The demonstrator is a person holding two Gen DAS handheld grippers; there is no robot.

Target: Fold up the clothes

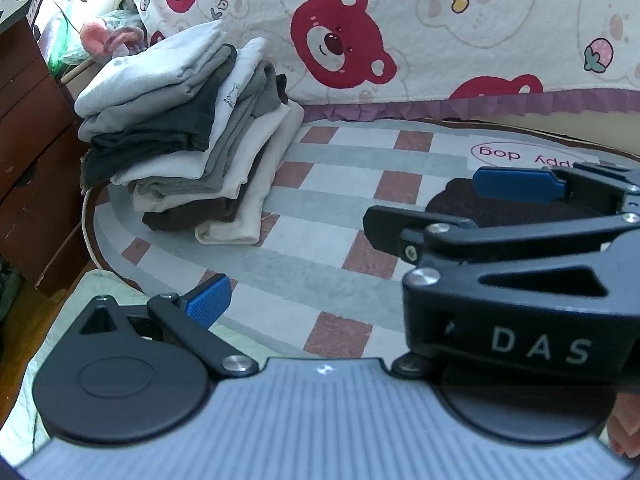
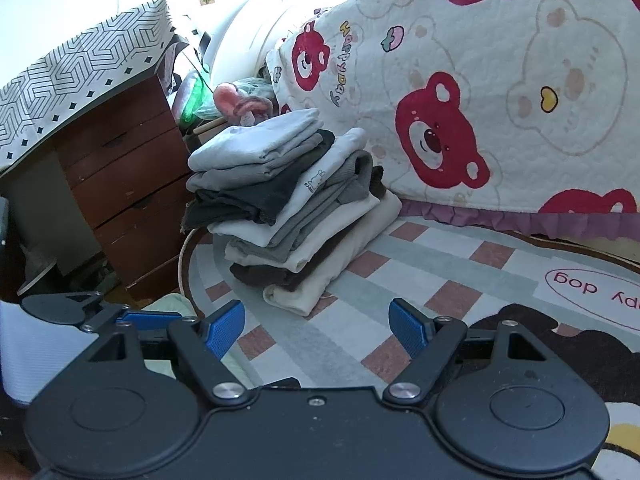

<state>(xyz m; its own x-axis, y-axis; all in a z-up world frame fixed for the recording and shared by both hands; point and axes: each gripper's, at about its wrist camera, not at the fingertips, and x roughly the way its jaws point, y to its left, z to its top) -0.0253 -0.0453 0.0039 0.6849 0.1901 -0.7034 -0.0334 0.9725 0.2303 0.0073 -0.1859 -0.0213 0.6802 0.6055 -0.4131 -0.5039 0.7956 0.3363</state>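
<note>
A tall, leaning stack of folded clothes (image 1: 192, 140) in grey, white, dark grey and brown stands on the checkered rug (image 1: 340, 184) by the bed; it also shows in the right wrist view (image 2: 292, 208). My right gripper (image 2: 318, 330) is open and empty, low over the rug, short of the stack. It also crosses the left wrist view (image 1: 460, 204) at the right. Of my left gripper only one blue pad (image 1: 210, 300) shows, and nothing is in it.
A bear-print quilt (image 2: 500, 100) hangs off the bed behind the stack. A brown wooden drawer unit (image 2: 124, 184) with a patterned cloth on top stands at the left. A pale green mat (image 1: 48, 360) lies at the rug's near left edge.
</note>
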